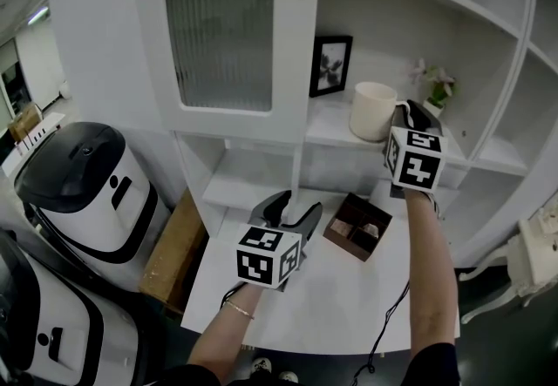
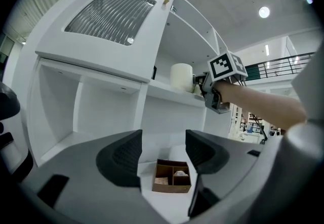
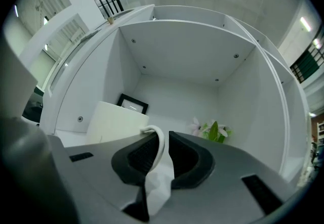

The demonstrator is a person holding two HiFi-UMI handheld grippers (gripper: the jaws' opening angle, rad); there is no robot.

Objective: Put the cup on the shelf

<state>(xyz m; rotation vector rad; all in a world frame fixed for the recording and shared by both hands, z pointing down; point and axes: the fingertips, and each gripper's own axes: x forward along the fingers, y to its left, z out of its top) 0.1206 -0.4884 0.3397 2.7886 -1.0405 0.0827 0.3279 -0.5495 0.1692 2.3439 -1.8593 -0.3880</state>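
Right gripper (image 3: 162,143), jaws clamped on the handle (image 3: 159,136), steadies the cup (image 1: 373,111) upright on the cabinet shelf (image 1: 324,128) beside a framed picture (image 1: 330,64); left gripper (image 2: 163,154) hangs wide open, empty, over the surface (image 1: 349,297).

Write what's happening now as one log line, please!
cup: upright on shelf | right gripper: jaws shut on cup handle | left gripper: jaws open, empty

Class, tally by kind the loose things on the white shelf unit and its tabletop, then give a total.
Cream ceramic cup: 1
Black-framed picture: 1
Pink potted flower: 1
Brown divided box: 1
Total: 4
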